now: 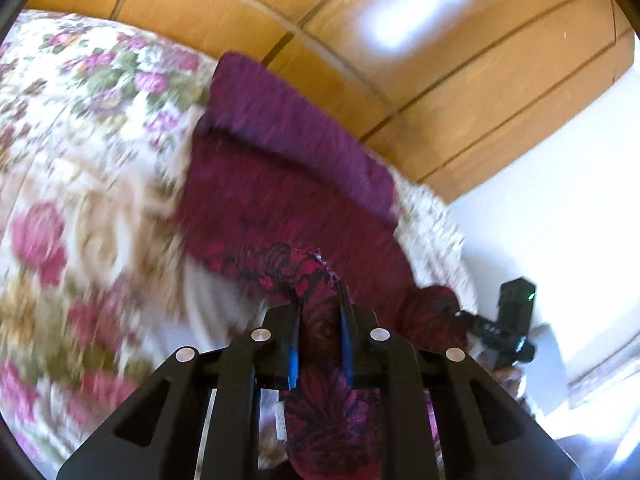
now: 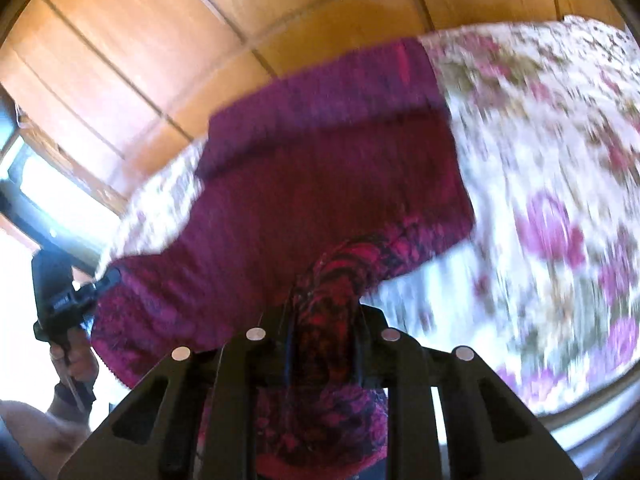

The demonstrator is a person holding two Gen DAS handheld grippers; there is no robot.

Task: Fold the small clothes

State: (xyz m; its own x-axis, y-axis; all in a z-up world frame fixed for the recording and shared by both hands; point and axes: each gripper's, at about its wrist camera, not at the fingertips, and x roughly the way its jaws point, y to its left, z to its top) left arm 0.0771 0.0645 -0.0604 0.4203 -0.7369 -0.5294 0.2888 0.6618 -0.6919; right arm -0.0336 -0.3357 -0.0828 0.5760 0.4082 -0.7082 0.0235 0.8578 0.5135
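Observation:
A dark red and purple knitted garment (image 1: pixel 280 184) lies on a flowered bedspread (image 1: pixel 80 160), its far part folded over near the wooden wall. My left gripper (image 1: pixel 320 300) is shut on a bunched near edge of the garment. My right gripper (image 2: pixel 324 304) is shut on the other near edge of the same garment (image 2: pixel 320 184). Each edge is lifted off the bedspread (image 2: pixel 560 200). The right gripper shows at the right of the left wrist view (image 1: pixel 508 320), the left gripper at the left of the right wrist view (image 2: pixel 60 300). Both views are motion-blurred.
A glossy wooden panelled wall (image 1: pixel 400 60) rises behind the bed. A white wall (image 1: pixel 560 200) stands at the right of the left wrist view. A bright window (image 2: pixel 40 184) is at the left of the right wrist view.

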